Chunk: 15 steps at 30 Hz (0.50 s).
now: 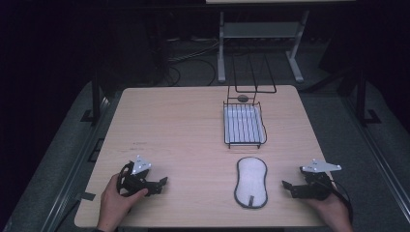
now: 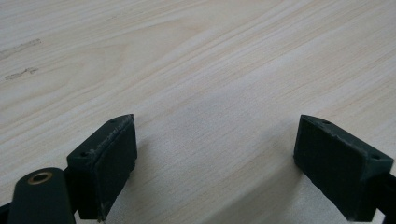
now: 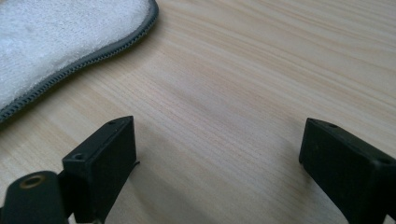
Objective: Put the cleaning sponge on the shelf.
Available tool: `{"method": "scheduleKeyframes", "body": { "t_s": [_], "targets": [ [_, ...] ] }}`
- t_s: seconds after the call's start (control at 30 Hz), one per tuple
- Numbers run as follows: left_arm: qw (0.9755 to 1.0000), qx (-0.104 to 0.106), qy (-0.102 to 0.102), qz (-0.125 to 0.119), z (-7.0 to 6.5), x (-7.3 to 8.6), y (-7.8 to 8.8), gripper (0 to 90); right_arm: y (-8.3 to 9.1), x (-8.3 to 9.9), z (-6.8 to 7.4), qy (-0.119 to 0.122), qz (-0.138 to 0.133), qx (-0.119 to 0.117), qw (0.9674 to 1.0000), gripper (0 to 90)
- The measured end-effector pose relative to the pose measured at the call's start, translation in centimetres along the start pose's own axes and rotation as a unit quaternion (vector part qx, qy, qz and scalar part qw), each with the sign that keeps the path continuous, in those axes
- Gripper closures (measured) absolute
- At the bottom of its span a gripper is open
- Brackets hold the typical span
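Step in hand: judged as the approach to the white oval pad (image 1: 251, 181), which lies flat on the wooden table (image 1: 174, 125) near its front edge, between the two grippers and nearer the right one.
Right gripper (image 1: 288, 187): jaws spread wide, nothing between them, resting low just beside the pad's grey piped edge (image 3: 100, 53).
Left gripper (image 1: 162, 184): jaws apart and empty over bare wood, well apart from the pad.
Doing it well: come in low and pinch the thin rim or the small dark tab (image 1: 251, 200).
Likely destination: wire basket (image 1: 244, 125) beyond the pad.
Writing: none readable.
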State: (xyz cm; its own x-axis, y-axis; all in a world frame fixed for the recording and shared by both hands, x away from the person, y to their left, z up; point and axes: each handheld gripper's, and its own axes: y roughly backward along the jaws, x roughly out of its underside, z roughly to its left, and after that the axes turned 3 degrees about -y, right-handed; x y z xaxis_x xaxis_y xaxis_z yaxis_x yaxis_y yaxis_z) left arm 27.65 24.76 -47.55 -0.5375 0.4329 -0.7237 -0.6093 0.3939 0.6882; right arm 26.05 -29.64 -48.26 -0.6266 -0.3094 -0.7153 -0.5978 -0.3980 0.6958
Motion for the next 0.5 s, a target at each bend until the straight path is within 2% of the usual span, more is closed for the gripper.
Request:
{"method": "scheduleKeyframes", "body": {
  "t_s": [0.4,0.5],
  "targets": [
    [1.0,0.0,0.0,0.0,0.0,-0.01,-0.01,12.6,0.01,-0.01,0.05,-0.001,0.001,0.0,1.0,10.7],
    [1.0,-0.001,0.002,0.0,0.05,-0.15,-0.16,12.6,0.42,-0.11,0.21,-0.003,0.01,0.003,0.9999,19.9]
  ]
}}
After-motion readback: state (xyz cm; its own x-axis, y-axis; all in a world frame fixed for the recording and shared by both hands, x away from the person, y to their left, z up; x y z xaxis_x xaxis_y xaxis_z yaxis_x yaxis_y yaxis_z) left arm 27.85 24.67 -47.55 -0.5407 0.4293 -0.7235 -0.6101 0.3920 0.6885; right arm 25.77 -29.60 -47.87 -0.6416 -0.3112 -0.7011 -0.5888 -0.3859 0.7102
